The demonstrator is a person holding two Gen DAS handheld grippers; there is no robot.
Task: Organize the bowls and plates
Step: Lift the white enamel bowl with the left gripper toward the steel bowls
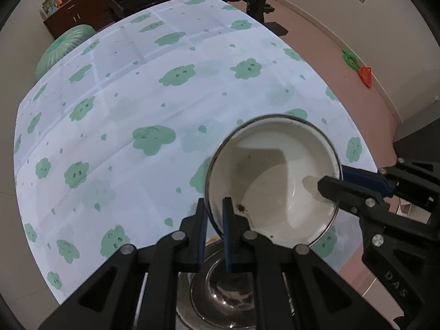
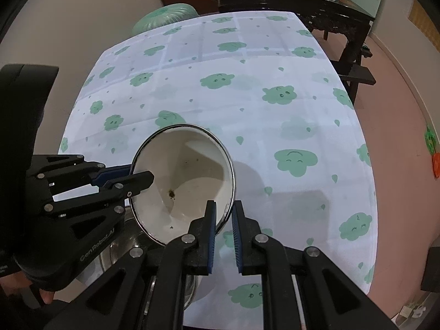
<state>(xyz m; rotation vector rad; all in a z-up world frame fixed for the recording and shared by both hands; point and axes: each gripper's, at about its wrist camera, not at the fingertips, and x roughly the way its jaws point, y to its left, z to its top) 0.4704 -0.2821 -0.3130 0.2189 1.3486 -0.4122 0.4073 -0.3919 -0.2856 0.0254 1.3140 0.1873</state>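
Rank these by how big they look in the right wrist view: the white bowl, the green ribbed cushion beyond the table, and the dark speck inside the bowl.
1. White bowl, though it is nearest the camera, which inflates it.
2. Green ribbed cushion, far off and partly hidden by the table, so its true size is unsure.
3. Dark speck, plainly smallest.

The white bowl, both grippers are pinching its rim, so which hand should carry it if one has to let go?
Probably left. The left gripper has a finger set deep inside the white bowl; the right gripper only nips the rim's edge.
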